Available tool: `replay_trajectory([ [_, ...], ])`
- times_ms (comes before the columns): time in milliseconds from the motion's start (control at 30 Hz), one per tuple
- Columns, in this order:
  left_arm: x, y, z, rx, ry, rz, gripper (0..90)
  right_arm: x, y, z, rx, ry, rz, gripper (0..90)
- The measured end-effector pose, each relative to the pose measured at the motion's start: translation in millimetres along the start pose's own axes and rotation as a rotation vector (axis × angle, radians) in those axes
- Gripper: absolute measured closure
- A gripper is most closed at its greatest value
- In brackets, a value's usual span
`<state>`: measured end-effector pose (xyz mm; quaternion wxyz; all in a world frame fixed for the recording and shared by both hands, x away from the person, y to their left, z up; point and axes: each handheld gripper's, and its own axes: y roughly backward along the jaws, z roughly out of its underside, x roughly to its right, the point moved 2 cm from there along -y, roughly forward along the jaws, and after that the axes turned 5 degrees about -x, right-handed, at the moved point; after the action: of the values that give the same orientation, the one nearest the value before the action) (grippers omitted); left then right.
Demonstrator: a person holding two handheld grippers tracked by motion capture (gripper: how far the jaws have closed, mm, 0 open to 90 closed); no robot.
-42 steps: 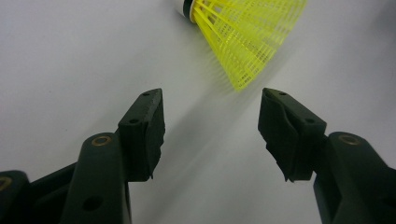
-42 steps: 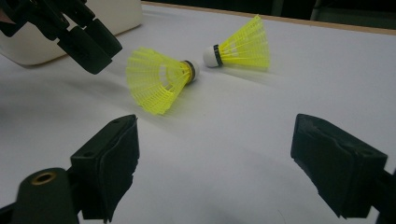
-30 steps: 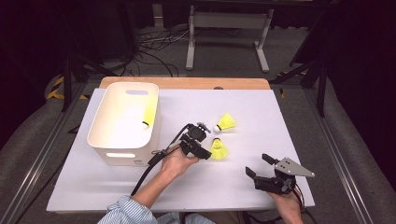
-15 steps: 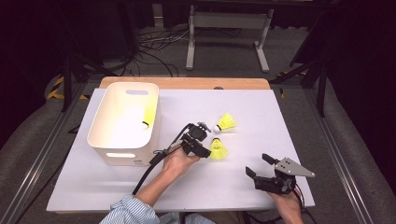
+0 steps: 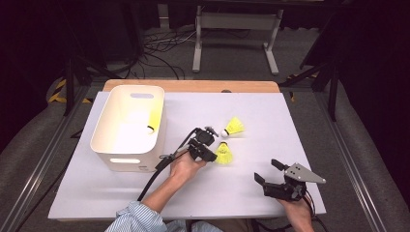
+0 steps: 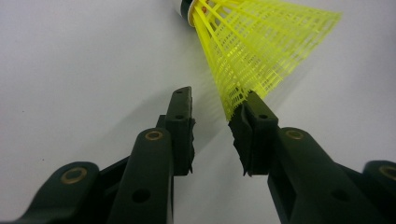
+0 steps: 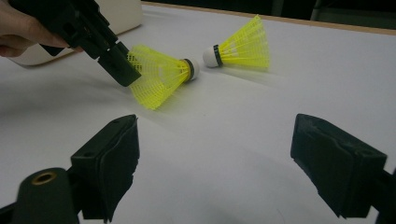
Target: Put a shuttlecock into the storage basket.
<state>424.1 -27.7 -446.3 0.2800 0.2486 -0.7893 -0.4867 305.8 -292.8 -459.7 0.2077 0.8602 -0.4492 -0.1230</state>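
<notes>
Readable text: I can make out none in any view
White bin (image 5: 128, 126): I see no label or print on its walls
Near shuttlecock (image 6: 261, 42): I read no brand on its yellow skirt or dark band
Far shuttlecock (image 7: 243, 46): its cork and band carry no lettering I can read
Left gripper (image 6: 212, 116): I find no markings on its black jaws
Right gripper (image 7: 215, 158): same for me, plain black pads, no numbers
</notes>
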Motion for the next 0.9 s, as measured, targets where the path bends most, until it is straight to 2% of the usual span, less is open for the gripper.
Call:
replay_trajectory([
  [367,0.6,0.0,-0.1,0.004,0.005,-0.014,81.8,-0.1,-0.1,-0.1,0.001,0.002,-0.001,16.0],
  [900,1.3,1.6,-0.4,0.004,-0.001,-0.025,89.2,-0.3,-0.3,0.2,-0.004,0.006,0.002,16.1],
])
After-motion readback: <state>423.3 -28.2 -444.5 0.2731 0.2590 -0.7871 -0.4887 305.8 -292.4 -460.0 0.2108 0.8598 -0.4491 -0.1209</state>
